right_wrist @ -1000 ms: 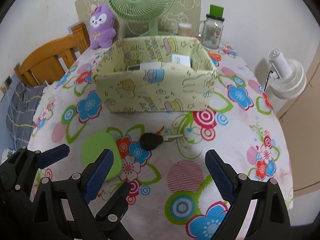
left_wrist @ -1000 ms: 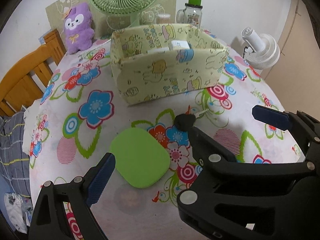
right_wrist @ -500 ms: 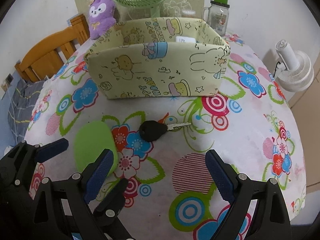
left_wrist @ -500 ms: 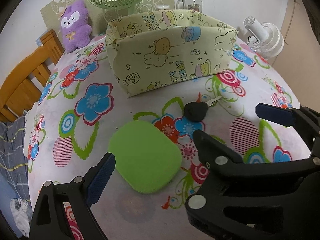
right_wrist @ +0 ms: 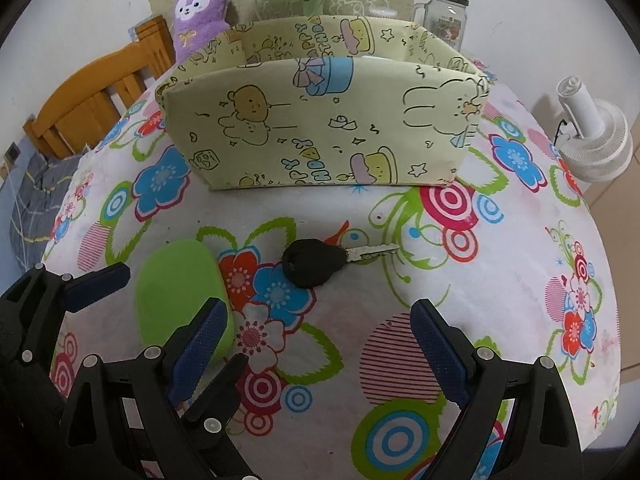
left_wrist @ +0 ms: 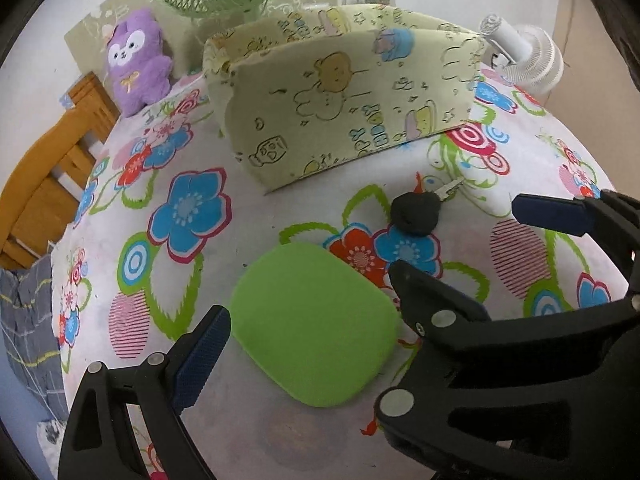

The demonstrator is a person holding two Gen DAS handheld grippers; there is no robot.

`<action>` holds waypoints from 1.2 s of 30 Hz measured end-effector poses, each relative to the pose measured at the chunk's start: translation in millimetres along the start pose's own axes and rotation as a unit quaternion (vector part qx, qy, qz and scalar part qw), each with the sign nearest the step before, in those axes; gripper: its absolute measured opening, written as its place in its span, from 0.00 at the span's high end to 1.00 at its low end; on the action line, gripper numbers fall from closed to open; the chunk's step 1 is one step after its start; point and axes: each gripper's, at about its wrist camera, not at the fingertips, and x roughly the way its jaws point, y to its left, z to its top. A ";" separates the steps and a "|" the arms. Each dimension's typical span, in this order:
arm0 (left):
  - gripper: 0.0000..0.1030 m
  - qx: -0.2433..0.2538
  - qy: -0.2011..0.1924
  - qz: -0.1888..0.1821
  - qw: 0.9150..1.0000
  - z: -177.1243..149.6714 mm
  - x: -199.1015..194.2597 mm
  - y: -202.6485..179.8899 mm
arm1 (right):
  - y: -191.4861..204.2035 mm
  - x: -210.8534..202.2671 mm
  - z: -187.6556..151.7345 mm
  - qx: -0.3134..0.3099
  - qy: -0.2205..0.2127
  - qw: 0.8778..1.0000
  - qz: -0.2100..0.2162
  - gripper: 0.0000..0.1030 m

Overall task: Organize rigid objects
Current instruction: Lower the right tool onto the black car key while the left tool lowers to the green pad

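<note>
A pale yellow fabric storage box (right_wrist: 320, 128) is sitting on a flowered tablecloth (right_wrist: 500, 288), printed with cartoon bears, rabbits and partly readable words, seemingly "HAPPY BIRTHDAY". In front of it, a black-headed key (right_wrist: 316, 266) is lying flat, its blade pointing right, just beside a green rounded pad (left_wrist: 316, 326). The right gripper (right_wrist: 316, 344) is tilting steeply down just short of the key, jaws standing wide and holding nothing. The left gripper (left_wrist: 372, 268) is hanging over the green pad, jaws equally wide and empty. A purple plush toy (right_wrist: 200, 12) is sitting behind the box.
</note>
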 end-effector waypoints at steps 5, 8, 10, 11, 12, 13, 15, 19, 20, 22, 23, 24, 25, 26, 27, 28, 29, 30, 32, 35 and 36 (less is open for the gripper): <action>0.06 0.007 0.006 -0.014 1.000 2.2 7.1 3.1 | 1.9 6.3 4.1 -0.001 0.010 1.000 0.000 0.08; 0.06 0.033 0.006 -0.026 0.999 3.8 10.8 4.3 | 3.7 9.5 5.6 -0.001 0.017 1.000 0.000 0.08; 0.05 0.046 0.004 -0.033 0.998 3.9 11.8 5.4 | 4.8 11.1 6.2 0.003 0.020 1.000 0.001 0.08; 0.05 0.053 0.003 -0.037 0.998 4.3 12.4 6.1 | 5.1 12.1 6.7 0.006 0.023 1.000 0.003 0.08; 0.03 0.061 0.004 -0.042 0.997 5.2 13.6 7.1 | 5.5 13.2 7.2 0.009 0.025 1.000 0.003 0.08; 0.02 0.068 0.006 -0.046 0.997 5.7 14.4 7.2 | 5.8 14.3 7.8 0.011 0.027 1.000 0.003 0.08; 0.01 0.083 0.007 -0.057 0.995 8.0 17.0 9.4 | 6.1 15.4 8.2 0.017 0.029 0.999 0.003 0.08; 0.00 0.100 0.009 -0.075 0.992 10.3 19.6 10.2 | 5.0 19.3 10.6 0.031 0.037 0.999 0.004 0.08; 0.00 0.102 0.009 -0.080 0.992 11.2 20.5 10.9 | 5.8 20.9 11.6 0.033 0.038 0.999 0.003 0.08; 0.00 0.102 0.011 -0.093 0.990 13.7 22.9 12.5 | 4.5 22.4 12.9 0.037 0.042 0.998 0.002 0.08; 0.00 0.099 0.013 -0.101 0.990 14.6 24.5 14.0 | 4.9 23.5 13.7 0.039 0.043 0.998 0.002 0.08; 0.00 0.096 0.015 -0.105 0.990 16.1 25.7 15.4 | 4.7 24.5 14.3 0.042 0.044 0.998 0.001 0.08; 0.00 0.098 0.014 -0.107 0.989 17.0 26.1 15.1 | 3.9 25.2 14.5 0.044 0.046 0.998 0.000 0.08; 0.00 0.101 0.011 -0.109 0.989 17.2 26.1 14.4 | 3.1 25.6 14.5 0.046 0.048 0.998 0.000 0.08; 0.00 0.102 0.008 -0.110 0.989 17.3 26.1 13.8 | 2.4 26.6 14.5 0.048 0.052 0.998 0.000 0.08; 0.00 0.103 0.004 -0.111 0.988 17.2 26.0 13.3 | 2.2 27.1 14.4 0.049 0.053 0.997 -0.001 0.08; 0.00 0.104 0.002 -0.112 0.988 17.1 25.8 13.0 | 2.3 27.1 14.1 0.048 0.053 0.997 -0.002 0.08; 0.00 0.104 0.000 -0.112 0.988 16.5 25.4 13.3 | 2.4 26.8 13.6 0.047 0.053 0.997 -0.002 0.08; 0.00 0.104 -0.002 -0.109 0.989 16.0 24.9 12.3 | 2.3 26.2 12.4 0.045 0.054 0.998 -0.004 0.08; 0.06 0.108 -0.004 -0.111 0.988 14.9 21.3 10.4 | 3.5 25.2 11.5 0.042 0.052 0.998 -0.003 0.08; 0.06 0.107 -0.002 -0.107 0.989 13.8 21.0 10.4 | 4.0 25.0 11.2 0.042 0.052 0.998 -0.003 0.08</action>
